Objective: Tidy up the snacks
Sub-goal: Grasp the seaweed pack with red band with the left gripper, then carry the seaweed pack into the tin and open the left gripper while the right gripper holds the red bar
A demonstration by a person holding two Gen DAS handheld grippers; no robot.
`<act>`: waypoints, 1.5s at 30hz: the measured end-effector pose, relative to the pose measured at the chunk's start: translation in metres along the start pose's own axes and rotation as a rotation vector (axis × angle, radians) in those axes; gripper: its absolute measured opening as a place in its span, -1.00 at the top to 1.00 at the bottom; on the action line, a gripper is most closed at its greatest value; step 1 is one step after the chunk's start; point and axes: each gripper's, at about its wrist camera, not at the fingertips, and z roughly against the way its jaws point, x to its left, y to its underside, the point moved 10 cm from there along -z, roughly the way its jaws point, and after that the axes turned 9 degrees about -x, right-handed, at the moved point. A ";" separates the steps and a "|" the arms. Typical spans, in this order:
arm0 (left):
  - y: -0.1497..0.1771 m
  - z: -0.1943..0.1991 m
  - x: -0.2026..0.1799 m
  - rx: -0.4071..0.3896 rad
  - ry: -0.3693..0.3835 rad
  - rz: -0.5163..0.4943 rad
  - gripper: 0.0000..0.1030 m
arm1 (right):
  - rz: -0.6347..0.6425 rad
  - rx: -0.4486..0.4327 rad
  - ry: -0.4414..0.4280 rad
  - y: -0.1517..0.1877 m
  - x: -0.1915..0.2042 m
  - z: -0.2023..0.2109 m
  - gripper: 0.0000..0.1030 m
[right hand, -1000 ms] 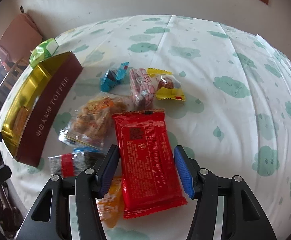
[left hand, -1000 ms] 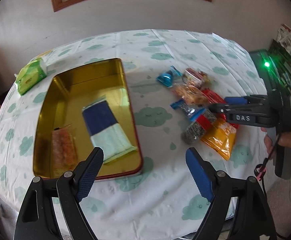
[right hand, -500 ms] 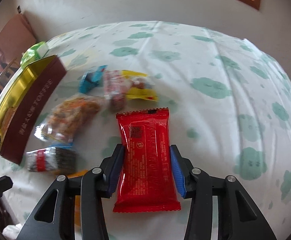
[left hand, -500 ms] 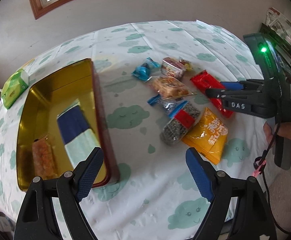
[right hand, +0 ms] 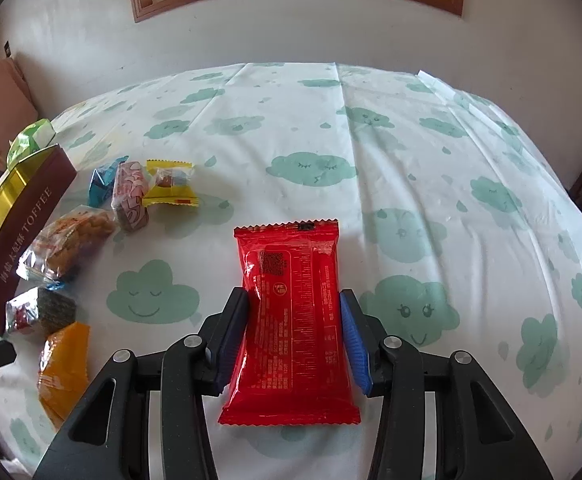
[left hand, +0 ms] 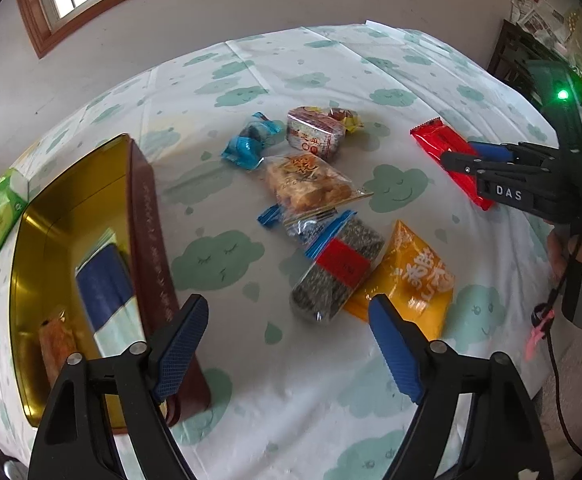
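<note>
The right gripper (right hand: 294, 334) has its blue fingers (right hand: 353, 336) pressed against both long edges of the red snack packet (right hand: 291, 320), clamping it just above the cloud-printed surface (right hand: 431, 184), apart from the other snacks; the left gripper (left hand: 287, 346) hangs with its fingers (left hand: 181, 344) spread and nothing between them, having just narrowed a little; ahead of it lie a dark seed pack with a red label (left hand: 337, 272), an orange packet (left hand: 407, 280), a clear bag of fried bits (left hand: 307, 184) and a blue candy (left hand: 251, 146); the gold-lined tin (left hand: 147, 216) at the left holds a blue-and-white packet (left hand: 107, 292).
</note>
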 end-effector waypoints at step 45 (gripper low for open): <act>0.003 -0.025 -0.017 0.087 0.115 0.121 0.55 | 0.016 -0.041 0.024 0.000 0.005 -0.002 -0.03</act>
